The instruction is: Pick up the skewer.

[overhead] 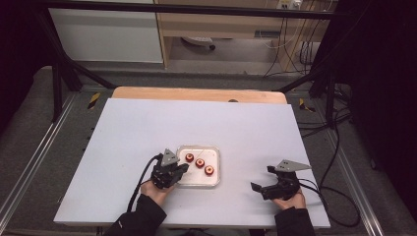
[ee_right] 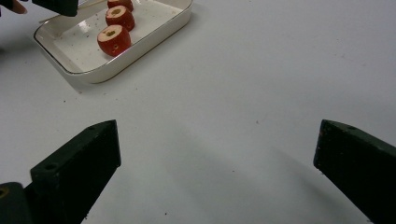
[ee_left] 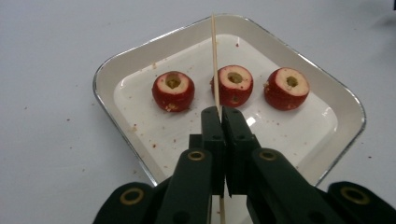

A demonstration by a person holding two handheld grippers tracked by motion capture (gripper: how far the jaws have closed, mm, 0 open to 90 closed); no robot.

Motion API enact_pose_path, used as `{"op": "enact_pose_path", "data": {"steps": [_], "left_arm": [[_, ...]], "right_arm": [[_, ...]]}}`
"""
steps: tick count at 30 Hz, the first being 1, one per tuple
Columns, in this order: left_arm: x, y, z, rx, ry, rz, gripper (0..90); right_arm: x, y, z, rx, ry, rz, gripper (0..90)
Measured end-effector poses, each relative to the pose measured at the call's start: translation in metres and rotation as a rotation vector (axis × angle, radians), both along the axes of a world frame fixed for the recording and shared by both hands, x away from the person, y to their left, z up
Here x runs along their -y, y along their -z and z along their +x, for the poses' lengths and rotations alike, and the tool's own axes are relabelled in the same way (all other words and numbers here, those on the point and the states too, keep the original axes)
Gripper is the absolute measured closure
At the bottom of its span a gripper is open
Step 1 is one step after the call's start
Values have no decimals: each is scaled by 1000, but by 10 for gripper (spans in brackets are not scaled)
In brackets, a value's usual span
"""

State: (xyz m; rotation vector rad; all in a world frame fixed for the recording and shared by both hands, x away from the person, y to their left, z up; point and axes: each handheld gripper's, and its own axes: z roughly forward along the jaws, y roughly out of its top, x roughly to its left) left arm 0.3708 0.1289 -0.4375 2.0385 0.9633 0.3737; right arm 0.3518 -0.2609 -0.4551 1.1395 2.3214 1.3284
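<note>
Three cored red fruits lie in a row in a white tray (overhead: 214, 177) (ee_left: 116, 100) (ee_right: 88, 72): a left fruit (ee_left: 173, 90) (overhead: 189, 157), a middle fruit (ee_left: 233, 85) (overhead: 200, 163) and a right fruit (ee_left: 286, 87) (overhead: 209, 170) (ee_right: 114, 40). My left gripper (overhead: 183, 168) (ee_left: 219, 112) is shut on a thin wooden skewer (ee_left: 215, 65), which runs over the tray between the left and middle fruits. My right gripper (overhead: 263, 179) (ee_right: 215, 154) rests low over the table to the right of the tray, jaws wide apart with nothing between them.
The white table (overhead: 147, 128) has fine red crumbs around the tray. Black cables trail from both grippers toward the near edge. A wooden board (overhead: 196, 93) borders the far side of the table.
</note>
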Motion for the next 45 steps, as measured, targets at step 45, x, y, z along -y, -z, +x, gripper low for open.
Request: {"op": "enact_pose_path", "data": {"steps": [45], "left_arm": [[21,-28,-3,-6,313,143,885]], "right_arm": [[-62,-29,-6,172,-168,-304,28]]}}
